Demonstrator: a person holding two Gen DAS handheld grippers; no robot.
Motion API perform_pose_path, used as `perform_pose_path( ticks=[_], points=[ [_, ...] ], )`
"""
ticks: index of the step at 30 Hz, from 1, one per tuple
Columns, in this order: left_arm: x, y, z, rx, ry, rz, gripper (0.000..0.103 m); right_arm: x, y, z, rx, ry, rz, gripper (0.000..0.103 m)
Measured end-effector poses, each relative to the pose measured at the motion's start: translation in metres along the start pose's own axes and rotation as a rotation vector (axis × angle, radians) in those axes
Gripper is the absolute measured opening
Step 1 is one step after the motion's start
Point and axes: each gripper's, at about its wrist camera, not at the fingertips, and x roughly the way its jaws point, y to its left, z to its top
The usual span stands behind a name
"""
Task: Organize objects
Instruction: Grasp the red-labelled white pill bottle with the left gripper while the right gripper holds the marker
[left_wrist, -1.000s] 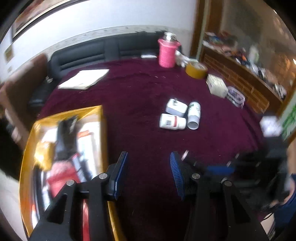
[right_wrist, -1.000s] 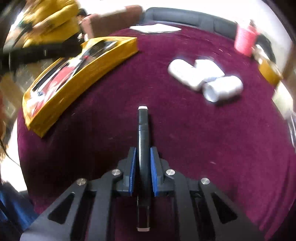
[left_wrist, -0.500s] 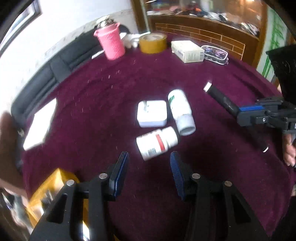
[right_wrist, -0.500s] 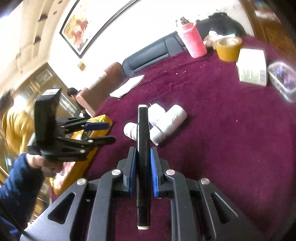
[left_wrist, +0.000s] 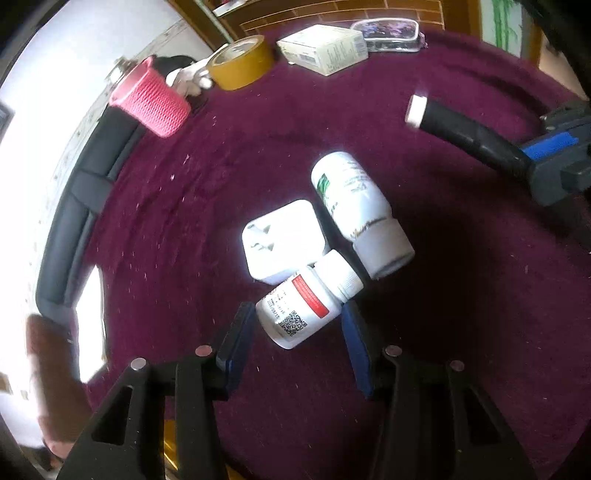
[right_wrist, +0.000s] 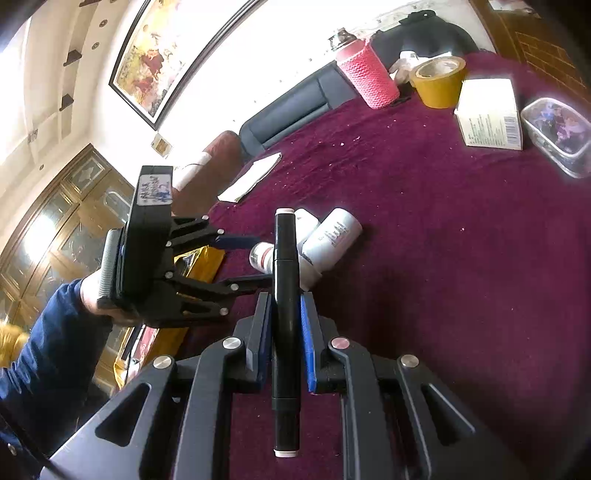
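Partly hidden in the right wrist view, the small white bottle (right_wrist: 259, 254) shows only its base, the black marker (right_wrist: 285, 295) covering the rest. The right tool (right_wrist: 284, 325) is clamped narrow on that marker, whose long axis runs up the frame, white cap end toward the top, tail end cut by the tool body at lower centre. The left tool (left_wrist: 295, 339) stands part open and has just been opening a little; the small bottle (left_wrist: 308, 301) lies on its side between the blue pads, neither pad pressing it, with its cap pointing to the upper right of the frame. A white adapter (left_wrist: 282, 242) and a larger white bottle (left_wrist: 360, 212) lie just beside it on the maroon bench (left_wrist: 461, 332). At frame left the yellow box (right_wrist: 199, 264) is mostly covered by the left tool, contents unreadable.
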Motion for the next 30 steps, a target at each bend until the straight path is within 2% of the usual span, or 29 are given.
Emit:
perform_pose_path(
  ticks=[2,5,10,13,18,20,23,28,30],
  points=[
    [0.006,-0.003,0.002,0.016,0.021,-0.002,0.044,0.001,-0.002,0.001,0.006,0.002,-0.001,0.012],
    [0.005,-0.005,0.001,-0.018,0.014,-0.011,0.043,0.002,-0.003,0.001,0.008,0.007,-0.004,0.012],
    [0.000,-0.007,-0.005,-0.147,0.009,0.014,0.043,0.001,-0.004,0.001,0.010,0.007,-0.012,0.012],
    [-0.006,-0.002,-0.013,-0.255,0.026,-0.132,0.041,0.000,-0.004,0.002,0.014,0.006,-0.014,0.012],
    [-0.020,-0.023,-0.023,-0.219,0.073,-0.223,0.040,0.000,-0.005,0.003,0.014,0.002,-0.014,0.012],
    [-0.023,-0.029,-0.021,-0.189,0.069,-0.153,0.040,0.000,-0.005,0.003,0.012,0.003,-0.013,0.012],
    [-0.024,-0.027,-0.017,-0.202,0.063,-0.099,0.040,0.001,-0.004,0.002,0.008,0.003,-0.021,0.012],
    [-0.019,-0.027,-0.006,-0.222,0.058,-0.118,0.041,0.000,-0.005,0.003,0.006,0.001,-0.028,0.012],
    [-0.014,-0.032,0.000,-0.213,0.057,-0.097,0.041,0.001,-0.005,0.003,0.005,0.002,-0.027,0.012]
  ],
)
